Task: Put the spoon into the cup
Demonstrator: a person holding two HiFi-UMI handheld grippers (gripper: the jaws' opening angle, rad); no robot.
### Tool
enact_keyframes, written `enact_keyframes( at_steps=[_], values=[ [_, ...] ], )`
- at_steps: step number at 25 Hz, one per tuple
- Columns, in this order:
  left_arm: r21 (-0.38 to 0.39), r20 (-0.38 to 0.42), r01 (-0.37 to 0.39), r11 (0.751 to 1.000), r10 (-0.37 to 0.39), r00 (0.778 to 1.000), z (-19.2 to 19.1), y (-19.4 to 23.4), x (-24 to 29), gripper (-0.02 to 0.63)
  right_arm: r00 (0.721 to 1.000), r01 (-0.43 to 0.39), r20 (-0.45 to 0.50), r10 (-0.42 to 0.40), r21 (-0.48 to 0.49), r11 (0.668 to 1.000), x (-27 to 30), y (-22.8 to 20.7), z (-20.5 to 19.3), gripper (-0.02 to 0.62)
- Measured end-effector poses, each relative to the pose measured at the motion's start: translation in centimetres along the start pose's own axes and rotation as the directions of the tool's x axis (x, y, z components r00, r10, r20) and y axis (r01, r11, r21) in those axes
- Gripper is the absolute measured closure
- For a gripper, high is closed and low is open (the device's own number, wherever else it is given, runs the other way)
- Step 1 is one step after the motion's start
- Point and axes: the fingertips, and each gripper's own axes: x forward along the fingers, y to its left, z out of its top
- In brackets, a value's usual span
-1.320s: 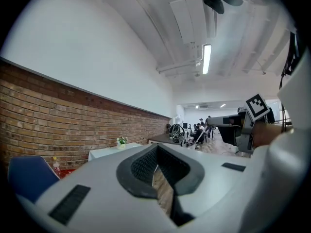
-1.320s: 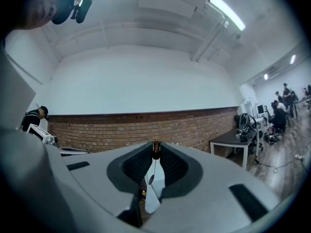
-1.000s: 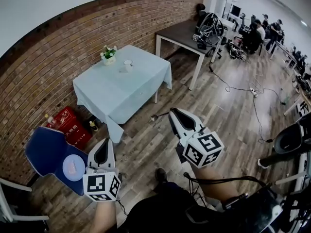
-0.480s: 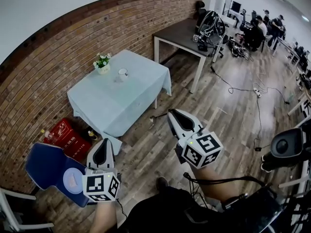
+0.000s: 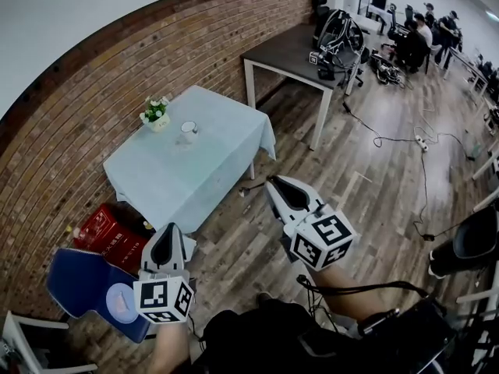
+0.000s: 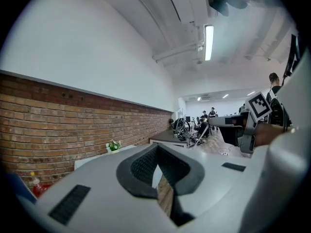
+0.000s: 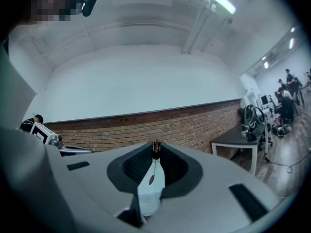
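A small pale cup (image 5: 187,128) stands near the back of a table (image 5: 210,158) with a light blue cloth, beside a little flower pot (image 5: 156,114). My right gripper (image 5: 270,182) is shut on the spoon (image 7: 156,150): its brown handle end sits between the fingertips, and a thin shaft with a small bowl hangs below. In the head view the spoon is too small to make out. My left gripper (image 5: 170,229) is lower left, its fingertips together with nothing between them. Both grippers point toward the table from well short of it, over the wooden floor.
A red crate (image 5: 109,228) and bottles sit by the brick wall left of the table. A blue chair (image 5: 82,283) is at lower left. A dark table (image 5: 292,49) with bags stands behind. Cables (image 5: 390,140) cross the floor, a black chair (image 5: 474,244) is at right, and people sit far back.
Both grippers have come forward toward the cloth-covered table, which now lies nearer and more to the left in the head view. The grip on the spoon is the same.
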Motion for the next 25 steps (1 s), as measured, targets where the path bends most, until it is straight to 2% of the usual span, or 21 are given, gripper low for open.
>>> enact_keyframes(
  at_steps=[7, 25],
  values=[
    [-0.011, -0.02, -0.016, 1.0, 0.016, 1.0, -0.3, 1.4, 3.0, 0.597, 1.0, -0.008, -0.012, 0.008, 0.017, 1.0, 2.9, -1.9, -0.1, 0.537],
    [-0.048, 0.02, 0.065, 0.997, -0.064, 0.998, -0.1, 10.2, 14.9, 0.597, 0.999, 0.025, -0.03, -0.026, -0.024, 0.999, 16.7, -3.6, 0.7, 0.537]
  ],
)
